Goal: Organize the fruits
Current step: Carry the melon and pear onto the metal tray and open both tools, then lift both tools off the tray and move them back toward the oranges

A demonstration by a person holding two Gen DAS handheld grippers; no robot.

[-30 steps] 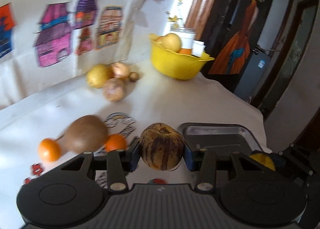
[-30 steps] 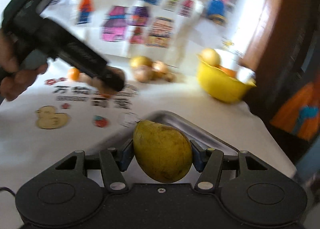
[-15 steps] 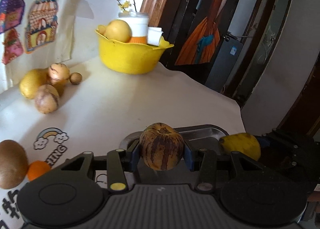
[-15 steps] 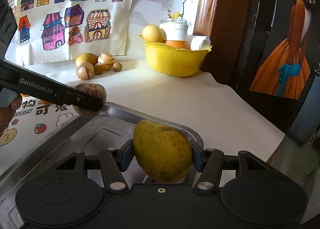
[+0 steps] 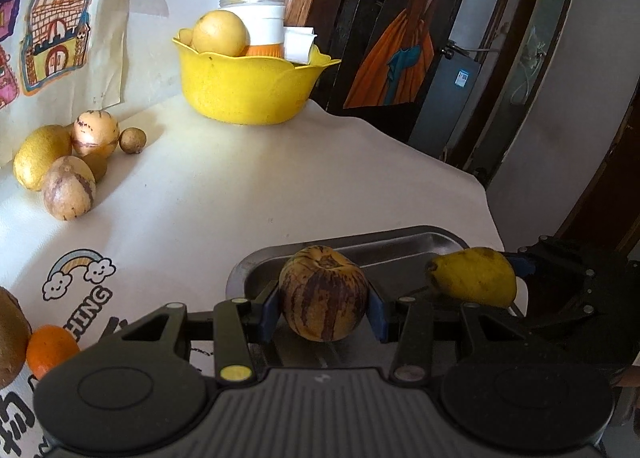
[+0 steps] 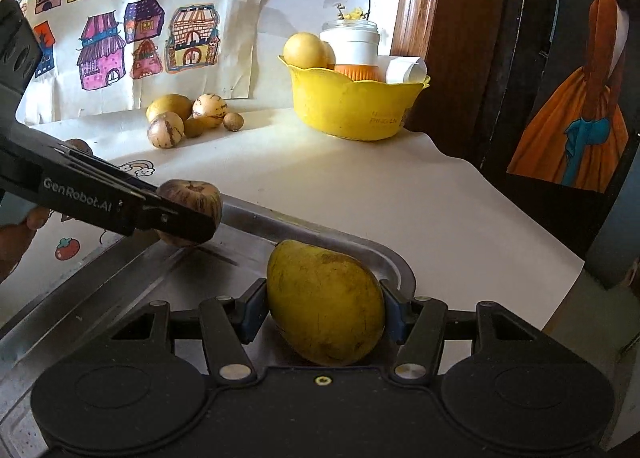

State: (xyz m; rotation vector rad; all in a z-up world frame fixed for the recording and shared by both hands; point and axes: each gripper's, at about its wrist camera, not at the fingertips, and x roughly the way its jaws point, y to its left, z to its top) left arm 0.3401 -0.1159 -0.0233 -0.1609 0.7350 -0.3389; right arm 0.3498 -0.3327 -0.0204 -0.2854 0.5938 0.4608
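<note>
My left gripper (image 5: 323,308) is shut on a striped pepino melon (image 5: 323,293) and holds it over the steel tray (image 5: 400,250). My right gripper (image 6: 325,316) is shut on a yellow mango (image 6: 325,308) over the same tray (image 6: 120,278). In the right wrist view the left gripper (image 6: 188,214) with the striped melon (image 6: 196,194) sits at the tray's left rim. In the left wrist view the mango (image 5: 472,277) and right gripper (image 5: 560,278) are at the right.
A yellow bowl (image 5: 248,86) with fruit and a jar stands at the back. A cluster of loose fruits (image 5: 68,162) lies by the wall. A kiwi (image 5: 12,334) and an orange (image 5: 50,348) lie at the left. The table edge drops off right.
Both grippers have carried their fruits rightward to over the steel tray. The left gripper has swung away from the kiwi and oranges. Both stay shut on their fruit.
</note>
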